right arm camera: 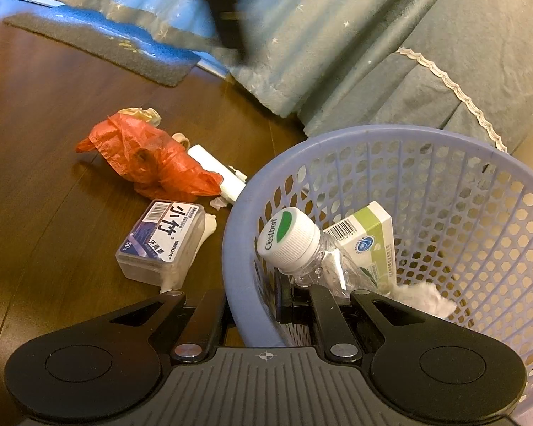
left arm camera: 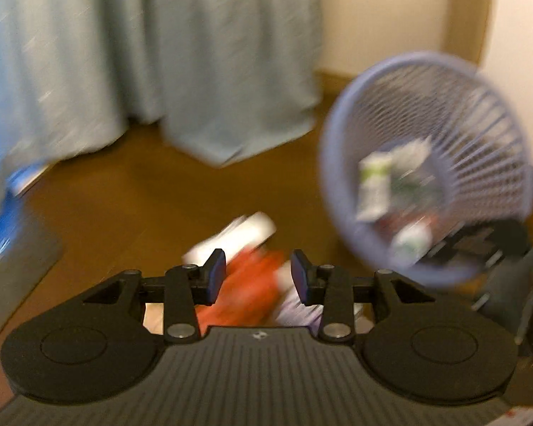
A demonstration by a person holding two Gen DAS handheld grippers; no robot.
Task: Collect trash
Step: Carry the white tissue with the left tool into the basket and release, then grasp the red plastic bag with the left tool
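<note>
My left gripper (left arm camera: pixel 258 277) is open and hovers over a crumpled red plastic bag (left arm camera: pixel 248 291) on the wooden floor, with nothing pressed between its pads; this view is blurred. A white roll (left arm camera: pixel 241 236) lies just beyond the bag. My right gripper (right arm camera: pixel 256 305) is shut on the near rim of the lilac mesh basket (right arm camera: pixel 238 234), one finger outside and one inside. The basket (left arm camera: pixel 334 191) holds a clear bottle with a white cap (right arm camera: pixel 287 238), a green-and-white carton (right arm camera: pixel 369 238) and crumpled tissue (right arm camera: pixel 423 301). The red bag (right arm camera: pixel 149 159), the white roll (right arm camera: pixel 216 170) and a clear labelled box (right arm camera: pixel 160 241) lie left of the basket.
Teal curtains (right arm camera: pixel 355 53) hang to the floor behind the trash and the basket. A grey mat (right arm camera: pixel 106 49) lies at the far left by a blue-lit edge. A dark blurred shape (right arm camera: pixel 227 10) hangs at the top of the right wrist view. A cream wall (left arm camera: pixel 391 17) stands behind the basket.
</note>
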